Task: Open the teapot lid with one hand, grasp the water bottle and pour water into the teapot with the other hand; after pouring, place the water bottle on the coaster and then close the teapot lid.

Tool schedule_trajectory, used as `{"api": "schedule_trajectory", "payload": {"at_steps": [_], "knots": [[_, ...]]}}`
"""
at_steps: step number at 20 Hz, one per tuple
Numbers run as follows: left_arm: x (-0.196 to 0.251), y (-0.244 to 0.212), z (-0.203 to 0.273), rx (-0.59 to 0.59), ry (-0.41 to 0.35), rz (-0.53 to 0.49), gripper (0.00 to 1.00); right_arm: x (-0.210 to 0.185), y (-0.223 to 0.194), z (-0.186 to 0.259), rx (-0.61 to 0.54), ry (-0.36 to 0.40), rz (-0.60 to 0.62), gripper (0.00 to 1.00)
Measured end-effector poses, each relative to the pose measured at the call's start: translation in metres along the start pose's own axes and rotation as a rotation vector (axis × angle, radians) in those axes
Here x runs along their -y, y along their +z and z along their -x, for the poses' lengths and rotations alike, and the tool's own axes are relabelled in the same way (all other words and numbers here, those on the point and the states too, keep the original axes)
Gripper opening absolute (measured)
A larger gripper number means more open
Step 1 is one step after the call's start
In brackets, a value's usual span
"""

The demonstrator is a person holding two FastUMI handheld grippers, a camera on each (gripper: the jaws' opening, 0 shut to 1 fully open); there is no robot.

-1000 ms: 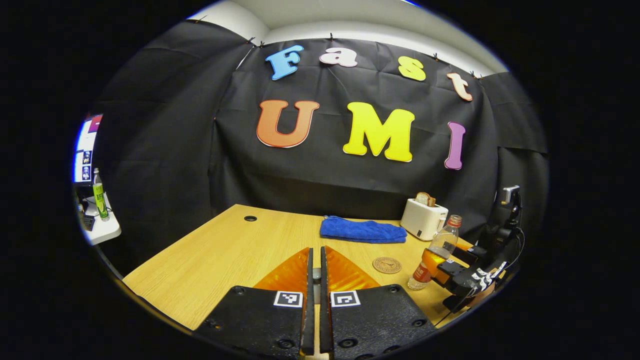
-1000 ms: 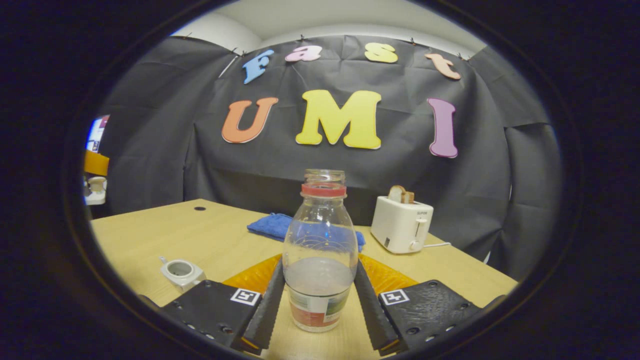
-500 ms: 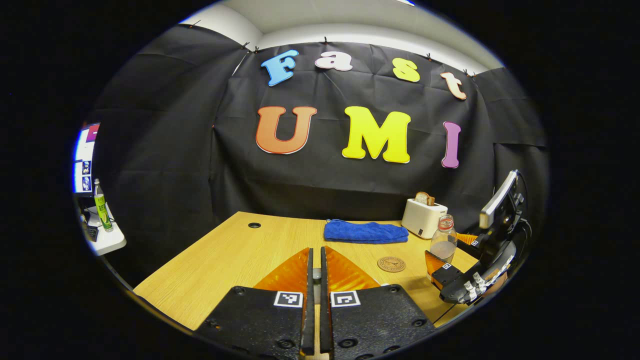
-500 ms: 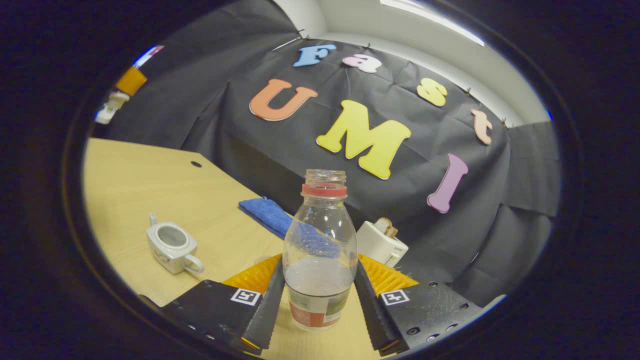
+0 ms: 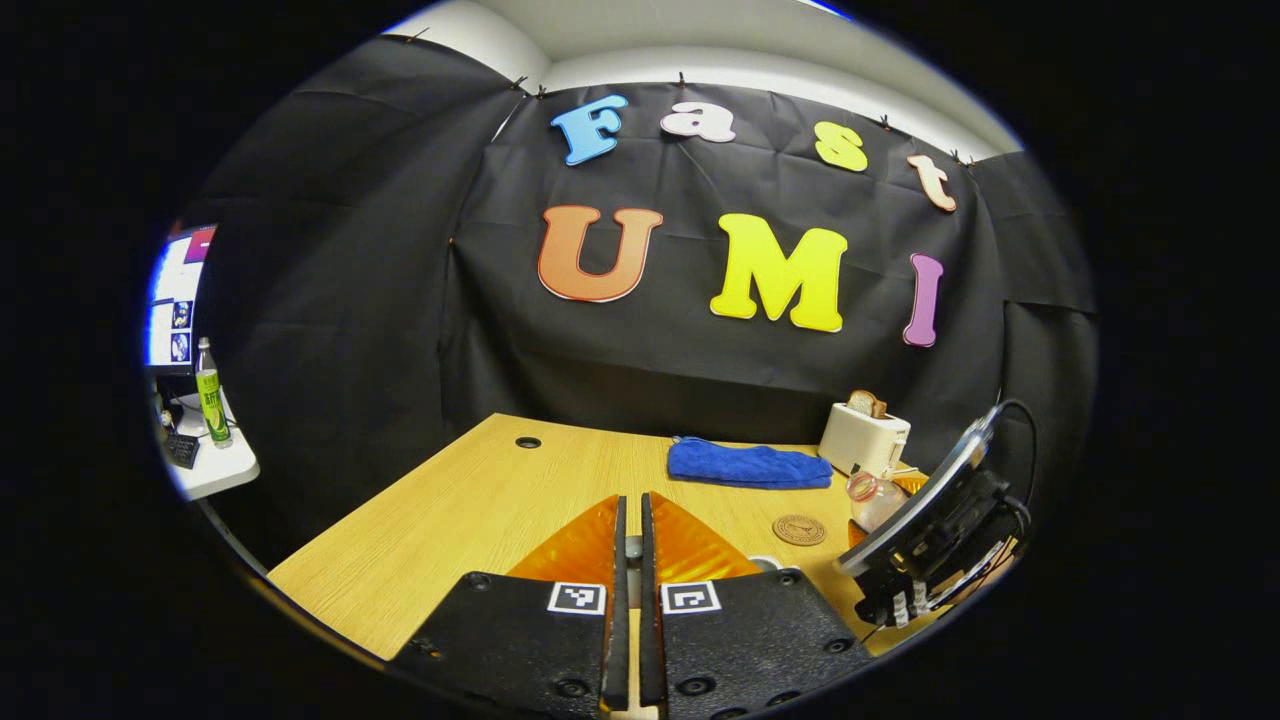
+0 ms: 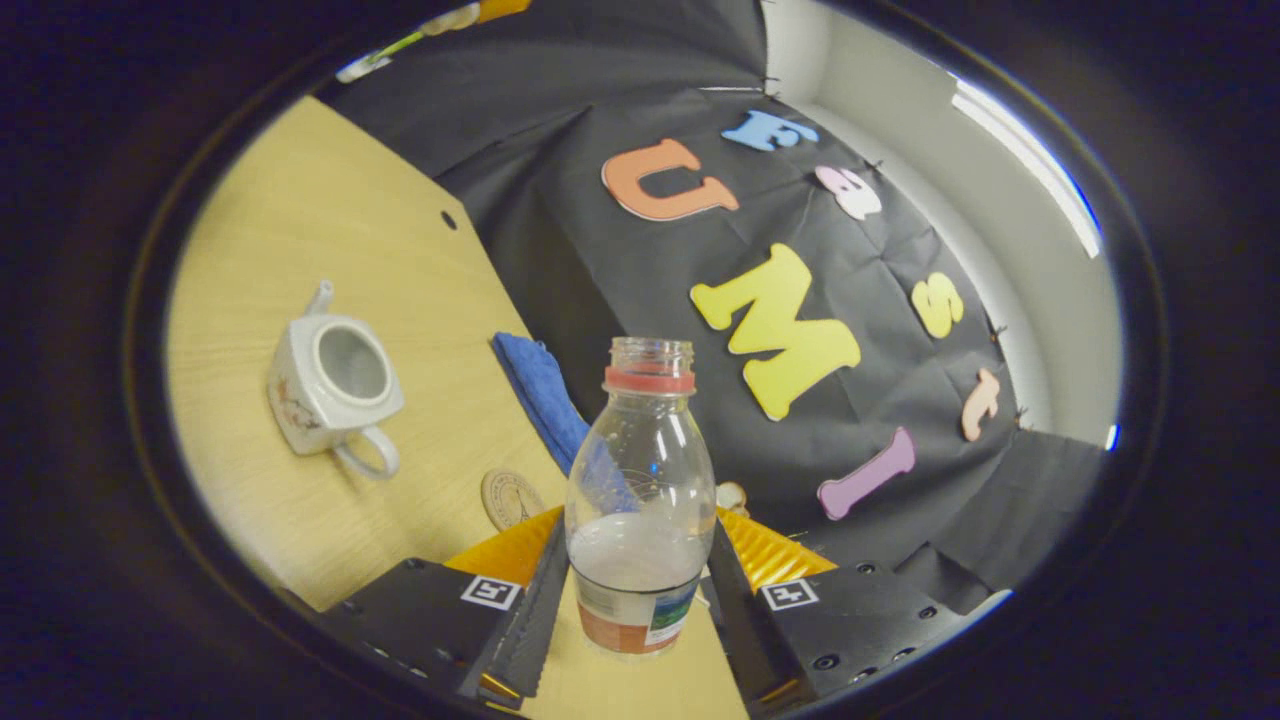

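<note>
Right gripper (image 6: 632,590): I hold the water bottle (image 6: 640,500) tight — tipped.
Left gripper (image 5: 628,600): clenched — I can't tell on what.
Teapot (image 6: 330,385): lid off.

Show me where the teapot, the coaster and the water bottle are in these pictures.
teapot (image 6: 330,385): right gripper view, on its white body beside the open top.
coaster (image 5: 799,529): left gripper view, on its round face.
water bottle (image 6: 640,470): right gripper view, on its clear body above the water.

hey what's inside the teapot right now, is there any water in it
The teapot stands lidless on the table, its opening facing the right gripper view. The inner wall shows pale and shadowed; no water is plainly visible, though the bottom is too dim to tell. The water bottle still holds water.
</note>
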State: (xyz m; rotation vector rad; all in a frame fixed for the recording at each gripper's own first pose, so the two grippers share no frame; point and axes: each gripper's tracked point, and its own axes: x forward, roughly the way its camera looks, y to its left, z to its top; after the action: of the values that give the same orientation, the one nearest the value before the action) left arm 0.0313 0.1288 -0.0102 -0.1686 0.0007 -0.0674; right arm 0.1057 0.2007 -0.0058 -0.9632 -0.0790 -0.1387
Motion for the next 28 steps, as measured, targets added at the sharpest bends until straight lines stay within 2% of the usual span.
{"api": "schedule_trajectory", "payload": {"at_steps": [5, 9, 11, 14, 22, 28], "knots": [[-0.002, -0.005, -0.004, -0.011, 0.012, -0.023, 0.06, -0.017, 0.006, 0.001, 0.013, -0.012, 0.173, 0.72], [-0.003, -0.004, -0.005, -0.013, 0.012, -0.026, 0.06, -0.018, 0.006, -0.002, 0.013, -0.018, 0.315, 0.72], [-0.005, -0.005, -0.006, -0.017, 0.014, -0.027, 0.06, -0.013, 0.012, -0.002, 0.041, -0.049, 0.402, 0.72], [-0.005, -0.007, -0.007, -0.025, 0.016, -0.035, 0.06, -0.015, 0.013, -0.002, 0.065, -0.045, 0.505, 0.72], [0.0, -0.008, -0.005, -0.028, 0.014, -0.097, 0.06, -0.012, 0.026, -0.001, 0.14, -0.09, 0.682, 0.73], [0.0, -0.007, -0.006, -0.027, 0.016, -0.112, 0.06, -0.006, 0.03, -0.003, 0.161, -0.115, 0.77, 0.73]]}}
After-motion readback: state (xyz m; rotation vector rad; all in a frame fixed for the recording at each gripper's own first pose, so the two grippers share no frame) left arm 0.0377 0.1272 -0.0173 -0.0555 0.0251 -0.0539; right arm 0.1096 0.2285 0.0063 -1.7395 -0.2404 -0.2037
